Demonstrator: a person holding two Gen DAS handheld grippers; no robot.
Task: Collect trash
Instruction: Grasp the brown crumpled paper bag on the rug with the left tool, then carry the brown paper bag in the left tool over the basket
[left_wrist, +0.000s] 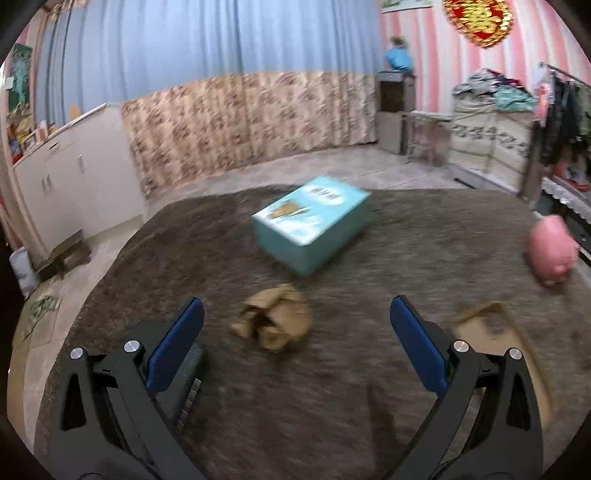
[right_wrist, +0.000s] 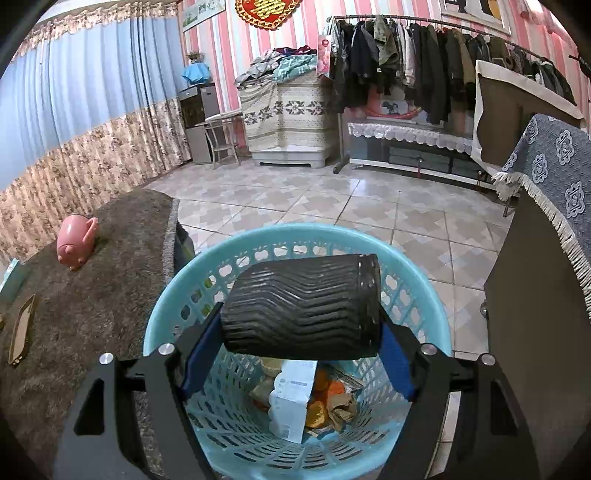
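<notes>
The right gripper (right_wrist: 295, 354) pinched a black ribbed paper cup (right_wrist: 303, 306) sideways between its blue pads, holding it directly over the mouth of a light blue perforated waste basket (right_wrist: 162, 325) that stood on the tiled floor against the edge of a shaggy grey-brown rug (left_wrist: 369, 406). A white carton (right_wrist: 291, 398), orange peel and crumpled scraps already lay at the basket's bottom. The left gripper (left_wrist: 295, 332), its jaws spread wide and empty, pointed down at a crumpled brown paper ball (left_wrist: 275, 321) lying mid-rug, in front of a teal box (left_wrist: 310, 225); a pink piggy bank (left_wrist: 550, 251) sat toward the rug's right edge and a tan phone case (left_wrist: 495, 332) lay just right of the open jaws. The left view was smeared by motion, so a hurried closing could miss the soft ball or snag the rug's pile. The cup lay across the opening; let go off-centre, it might strike the rim and roll onto the tiles.
</notes>
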